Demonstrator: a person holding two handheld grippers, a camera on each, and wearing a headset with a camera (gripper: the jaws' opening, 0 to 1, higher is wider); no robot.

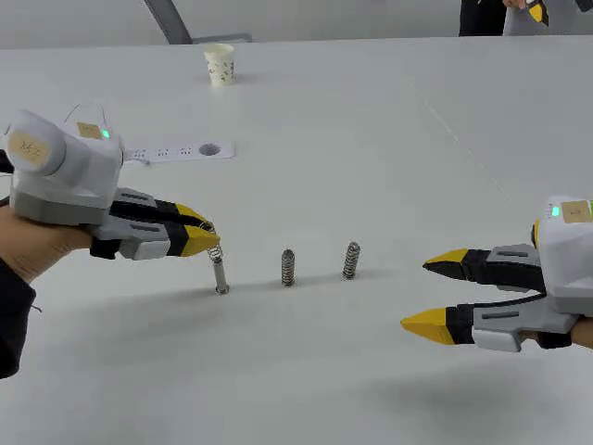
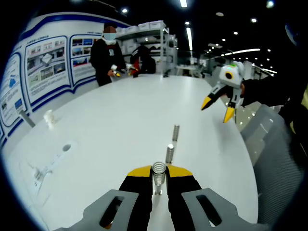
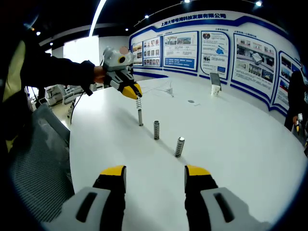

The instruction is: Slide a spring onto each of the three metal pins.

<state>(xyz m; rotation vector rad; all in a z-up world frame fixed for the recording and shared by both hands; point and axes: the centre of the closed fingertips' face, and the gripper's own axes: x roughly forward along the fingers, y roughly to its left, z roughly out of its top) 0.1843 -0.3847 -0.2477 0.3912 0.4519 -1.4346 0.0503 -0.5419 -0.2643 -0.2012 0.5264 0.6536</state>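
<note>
- Left tool (image 1: 202, 234) was clamped on a silvery coil spring (image 1: 214, 251). Its long axis was near upright and its lower end met the top of the leftmost pin (image 1: 221, 276).
- Middle spring (image 1: 288, 267) and right spring (image 1: 351, 260) stood upright in a row on the tabletop (image 1: 371, 139).
- Right tool (image 1: 415, 295) had its jaws apart, well clear of the row.

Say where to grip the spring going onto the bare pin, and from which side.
Its upper coils, from the side, as the left hand-held gripper does now. The spring stands roughly upright over the pin, so a side grip leaves its lower end free to slide down.
</note>
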